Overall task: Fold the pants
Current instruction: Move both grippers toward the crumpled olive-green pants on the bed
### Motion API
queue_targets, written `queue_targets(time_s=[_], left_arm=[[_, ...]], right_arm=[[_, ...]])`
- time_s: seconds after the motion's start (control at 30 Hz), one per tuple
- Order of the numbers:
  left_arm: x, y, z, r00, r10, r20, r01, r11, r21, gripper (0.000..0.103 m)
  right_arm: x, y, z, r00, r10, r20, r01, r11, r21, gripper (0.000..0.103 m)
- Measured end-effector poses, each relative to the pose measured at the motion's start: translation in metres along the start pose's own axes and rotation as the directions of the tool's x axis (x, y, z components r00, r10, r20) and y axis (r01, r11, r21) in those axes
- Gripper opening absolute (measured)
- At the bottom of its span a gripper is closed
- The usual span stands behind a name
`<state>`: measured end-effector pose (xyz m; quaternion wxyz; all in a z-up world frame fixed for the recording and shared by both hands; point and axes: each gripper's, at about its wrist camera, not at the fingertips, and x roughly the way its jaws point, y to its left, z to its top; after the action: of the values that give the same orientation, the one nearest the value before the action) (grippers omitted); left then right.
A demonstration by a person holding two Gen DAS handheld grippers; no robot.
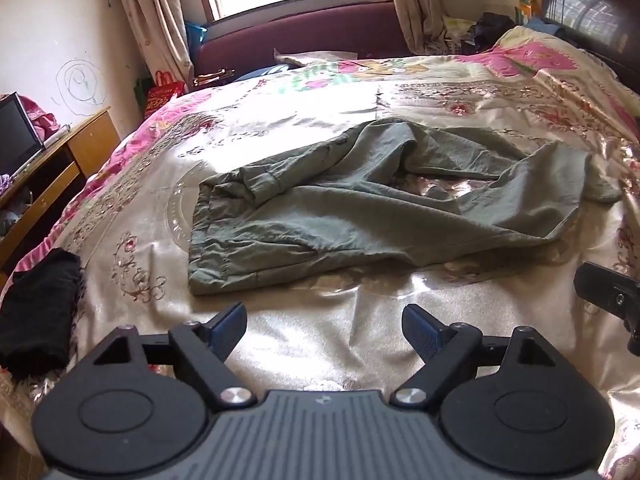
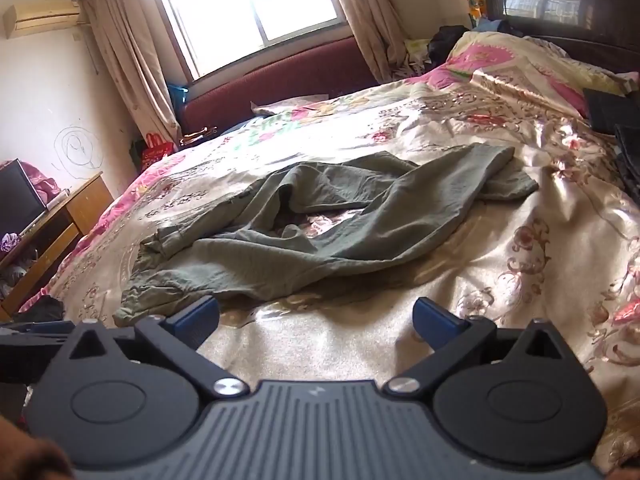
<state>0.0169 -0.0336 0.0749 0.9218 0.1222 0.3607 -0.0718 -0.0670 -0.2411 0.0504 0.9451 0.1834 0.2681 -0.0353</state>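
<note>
Left gripper (image 1: 324, 326): jaws spread wide, nothing between them, hung over bare quilt (image 1: 280, 360) at the near edge of the bed, angled down. Right gripper (image 2: 316, 320): likewise released and empty, just short of the near hem, a little to the right of the other.

Pants (image 1: 360, 216) — olive green, rumpled — lay near the middle of the bed, waist toward the left edge, legs running toward the right edge and the headboard (image 2: 560, 4). One leg twisted over the other, with a gap of quilt showing between them; waistband partly turned over on itself. Not yet laid flat, no fold made.

Judged to be the opening step: approach before the first grasp. Next move likely called for a pinch at the near waist corner with the left and at a leg with the right, then a pull apart to untwist and flatten the cloth before any fold. Slippery satin quilt beneath — risk of dragging it up along with the pants if the pinch went too deep.

No containers on the bed. Black cloth (image 1: 40, 312) lay apart at the near left edge, untouched. Desk (image 1: 60, 160) stood off the left side.
</note>
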Motion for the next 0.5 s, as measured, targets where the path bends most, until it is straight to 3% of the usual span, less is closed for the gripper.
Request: queue_targets(time_s=[0.17, 0.33, 0.5], left_arm=[[0.035, -0.012, 0.009, 1.0, -0.021, 0.019, 0.019, 0.997, 0.069, 0.099], [0.075, -0.036, 0.012, 0.996, -0.092, -0.003, 0.092, 0.986, 0.14, 0.099], [0.102, -0.08, 0.022, 0.984, -0.179, 0.016, 0.17, 0.954, 0.248, 0.099]], right_arm=[[0.013, 0.006, 0.015, 0.998, -0.069, -0.012, 0.069, 0.998, 0.009, 0.102], [0.064, -0.031, 0.024, 0.978, -0.182, -0.1, 0.185, 0.983, 0.019, 0.102], [0.097, -0.07, 0.042, 0.965, -0.244, -0.094, 0.252, 0.964, 0.082, 0.102]])
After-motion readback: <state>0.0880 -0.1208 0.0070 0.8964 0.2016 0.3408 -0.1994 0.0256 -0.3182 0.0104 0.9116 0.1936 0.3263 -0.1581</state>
